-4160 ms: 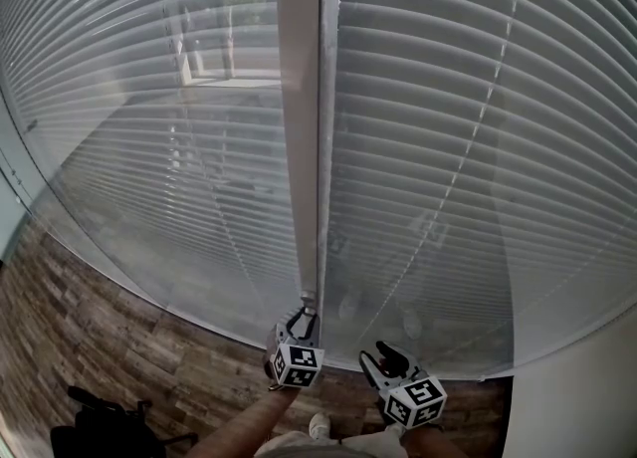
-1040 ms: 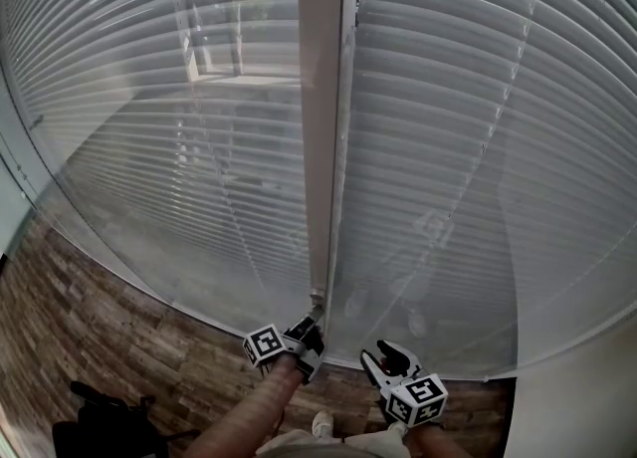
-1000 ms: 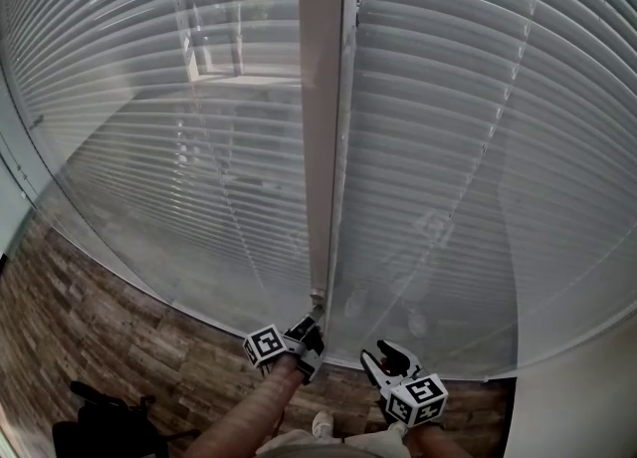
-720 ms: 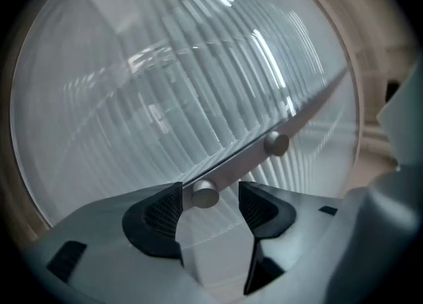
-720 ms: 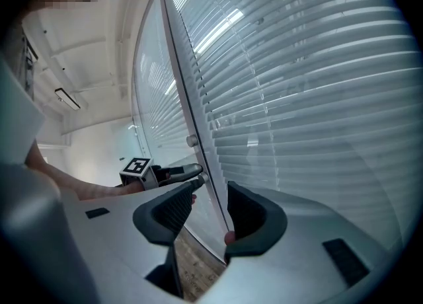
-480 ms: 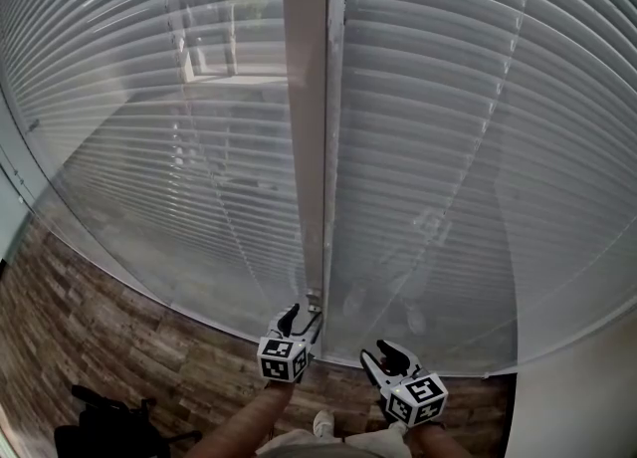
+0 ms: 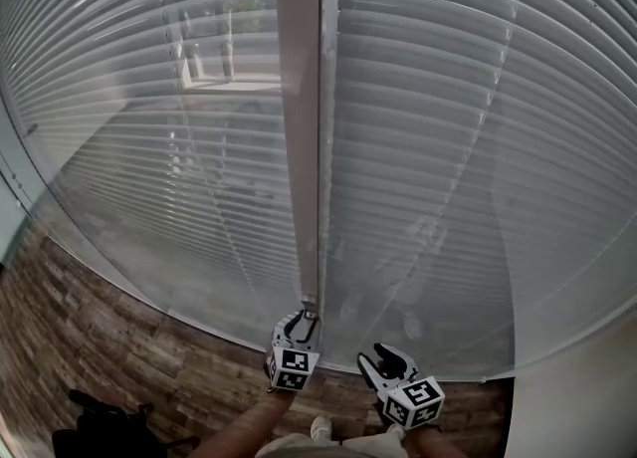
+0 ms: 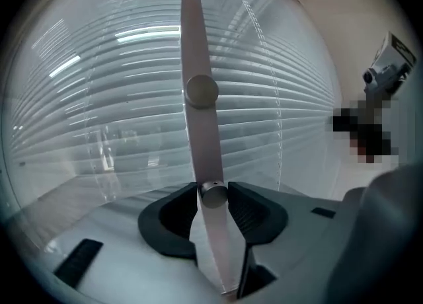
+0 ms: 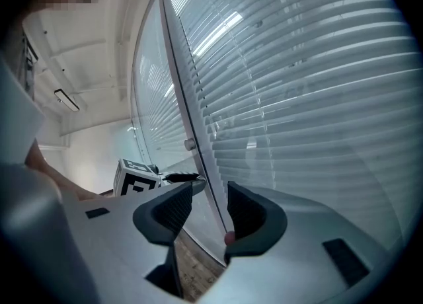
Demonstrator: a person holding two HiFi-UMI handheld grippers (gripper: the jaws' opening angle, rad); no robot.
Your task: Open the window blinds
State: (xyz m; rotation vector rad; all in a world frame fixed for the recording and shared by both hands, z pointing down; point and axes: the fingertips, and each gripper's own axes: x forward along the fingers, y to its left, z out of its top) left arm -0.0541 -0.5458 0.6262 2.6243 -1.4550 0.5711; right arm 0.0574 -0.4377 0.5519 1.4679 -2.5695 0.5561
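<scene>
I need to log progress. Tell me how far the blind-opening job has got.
Done: the left blind looks part-open, outside showing through its slats. In hand: the fingers of the left gripper have just been closing around the small knob on the frame, a sliver short of gripping. Left: probably more turning; the right blind looks shut. The right gripper hangs open, empty.

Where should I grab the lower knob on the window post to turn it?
Pinch the lower knob across its round rim, coming straight at its flat face. It is a short cylinder sticking out of the post toward you.
</scene>
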